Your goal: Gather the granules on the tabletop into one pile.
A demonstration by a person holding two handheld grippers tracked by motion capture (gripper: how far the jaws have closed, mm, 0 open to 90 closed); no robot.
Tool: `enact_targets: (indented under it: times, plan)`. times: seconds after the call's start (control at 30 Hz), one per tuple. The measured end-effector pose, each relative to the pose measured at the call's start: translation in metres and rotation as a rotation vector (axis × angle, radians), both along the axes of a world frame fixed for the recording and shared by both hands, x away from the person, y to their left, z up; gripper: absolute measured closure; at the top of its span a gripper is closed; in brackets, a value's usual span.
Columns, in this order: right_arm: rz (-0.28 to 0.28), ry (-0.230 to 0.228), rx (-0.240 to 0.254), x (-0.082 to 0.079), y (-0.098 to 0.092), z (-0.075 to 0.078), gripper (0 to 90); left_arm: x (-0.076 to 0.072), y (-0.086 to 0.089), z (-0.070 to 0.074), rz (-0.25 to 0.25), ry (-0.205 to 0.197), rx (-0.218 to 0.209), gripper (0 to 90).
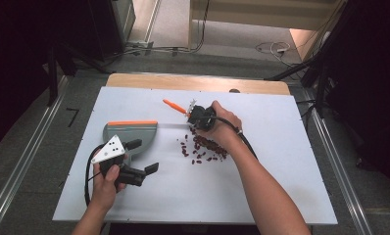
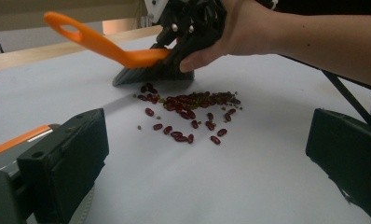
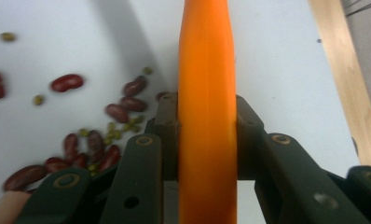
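Observation:
My right gripper [image 1: 202, 117] [image 2: 188, 28] [image 3: 207, 126] is shut on the orange handle of a small brush [image 1: 175, 105] [image 2: 99, 44] [image 3: 207, 70]. The brush's dark bristles [image 2: 151, 74] rest on the white board at the far edge of a scatter of red kidney beans and small green beans [image 1: 203, 147] [image 2: 188, 112] [image 3: 81, 154]. A grey dustpan [image 1: 129, 131] [image 2: 13, 142] with an orange lip lies to the left of the beans. My left gripper [image 1: 144, 155] stands open just beside the dustpan, its jaws wide apart and facing the beans, with nothing between them.
The white board [image 1: 281, 161] lies on a wooden table whose far edge [image 1: 198, 82] shows behind it. Cables trail across the floor [image 1: 271, 48] beyond the table. Metal rails [image 1: 335, 166] run along both sides.

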State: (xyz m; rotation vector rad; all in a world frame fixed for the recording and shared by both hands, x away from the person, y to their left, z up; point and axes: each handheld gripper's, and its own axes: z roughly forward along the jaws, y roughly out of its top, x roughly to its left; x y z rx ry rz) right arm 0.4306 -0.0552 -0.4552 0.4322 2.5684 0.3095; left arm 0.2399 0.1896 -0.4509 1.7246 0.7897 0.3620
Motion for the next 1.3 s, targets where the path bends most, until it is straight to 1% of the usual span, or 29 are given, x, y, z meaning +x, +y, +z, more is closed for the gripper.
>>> enact_targets:
  times: [0.03,0.07,0.17,0.23,0.27,0.4,0.57,0.67,0.87,0.93,1.0,1.07,1.13,1.17,1.23,1.3]
  plan:
    - [0.030,-0.001,-0.011,-0.002,0.000,-0.001,68.2,0.000,0.000,0.000,-0.001,-0.001,0.002,0.0]
    - [0.042,0.003,-0.016,-0.005,0.000,-0.002,68.1,0.000,0.000,0.000,-0.003,-0.002,0.004,0.0]
    - [0.083,0.026,-0.005,-0.013,-0.003,-0.002,68.0,0.000,-0.001,0.000,-0.003,-0.001,0.005,0.0]
    - [0.107,0.035,-0.001,-0.019,-0.006,-0.002,67.9,0.000,-0.001,0.000,-0.002,-0.002,0.007,0.0]
    - [0.119,0.032,-0.003,-0.022,-0.007,-0.002,67.9,0.000,-0.001,0.001,-0.001,-0.003,0.007,0.0]
    - [0.160,0.038,0.007,-0.035,-0.011,-0.003,67.7,0.000,-0.002,0.000,-0.003,-0.001,0.009,0.0]
    - [0.197,0.049,-0.001,-0.049,-0.014,-0.002,67.7,-0.001,-0.003,0.000,-0.006,0.000,0.012,0.0]
    - [0.236,0.056,-0.009,-0.056,-0.015,-0.002,67.7,-0.001,-0.003,0.000,-0.006,0.000,0.009,0.0]
    - [0.265,0.054,-0.008,-0.065,-0.018,0.000,67.8,0.000,-0.003,0.000,-0.008,-0.001,0.012,0.0]
    - [0.250,0.029,-0.009,-0.067,-0.019,0.002,68.0,0.000,-0.003,0.000,-0.007,-0.001,0.013,0.0]
    - [0.240,0.007,0.011,-0.066,-0.021,0.006,68.5,0.000,-0.003,0.000,-0.008,0.000,0.014,0.0]
    - [0.210,-0.026,0.045,-0.064,-0.023,0.013,68.6,0.000,-0.002,0.000,-0.005,0.001,0.011,0.0]
    - [0.181,-0.031,0.079,-0.063,-0.026,0.023,68.6,0.000,-0.001,0.000,-0.004,-0.001,0.011,0.0]
    - [0.169,-0.029,0.105,-0.062,-0.027,0.028,68.5,0.000,-0.001,0.000,-0.003,0.001,0.013,0.0]
    - [0.153,0.009,0.172,-0.062,-0.029,0.038,68.5,0.000,-0.001,0.000,-0.003,0.000,0.012,0.0]
    - [0.105,0.073,0.239,-0.061,-0.028,0.047,68.5,0.000,-0.001,0.000,-0.004,0.002,0.014,0.0]
